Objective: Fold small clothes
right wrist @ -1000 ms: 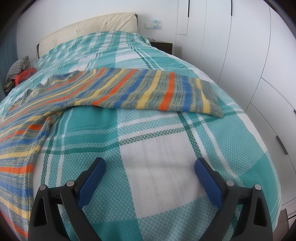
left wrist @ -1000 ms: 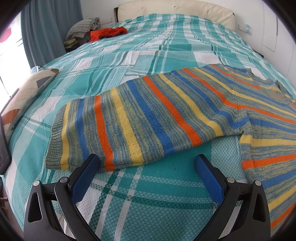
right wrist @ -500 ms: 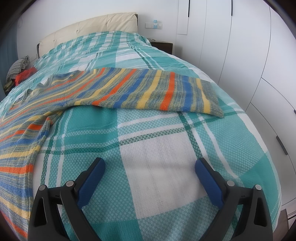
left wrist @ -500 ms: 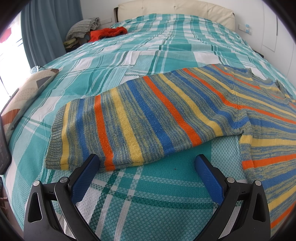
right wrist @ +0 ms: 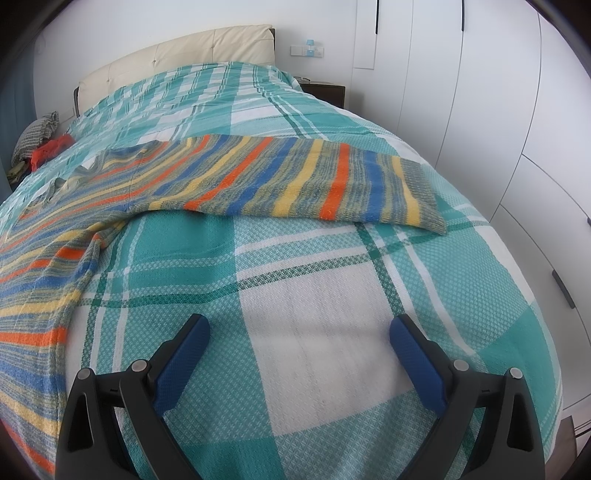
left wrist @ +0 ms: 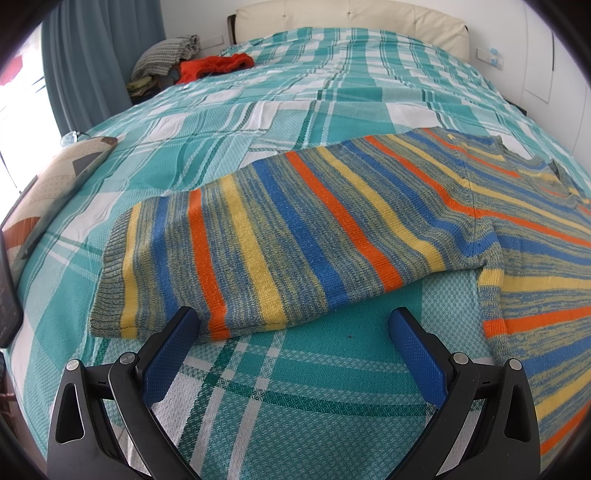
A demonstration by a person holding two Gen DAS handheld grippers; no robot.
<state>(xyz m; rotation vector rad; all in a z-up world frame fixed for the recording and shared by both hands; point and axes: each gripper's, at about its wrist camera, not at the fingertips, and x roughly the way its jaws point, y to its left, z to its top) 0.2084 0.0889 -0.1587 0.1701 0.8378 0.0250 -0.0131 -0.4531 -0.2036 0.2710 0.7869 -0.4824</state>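
A striped sweater (left wrist: 332, 229) lies flat on the bed (left wrist: 295, 387), sleeves spread. The left tool (left wrist: 291, 328) gapes wide near one sleeve; the right tool (right wrist: 299, 336), wide too, holds nothing.

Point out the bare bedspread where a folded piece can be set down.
Bare bedspread lies between the right gripper and the striped sweater's right sleeve. More lies beyond the left sleeve, toward the headboard. Crowded: the far corner holding the red garment.

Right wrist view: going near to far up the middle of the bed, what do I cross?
Right gripper, open → bare plaid bedspread → striped sweater sleeve → more bedspread → cream headboard → white wall.
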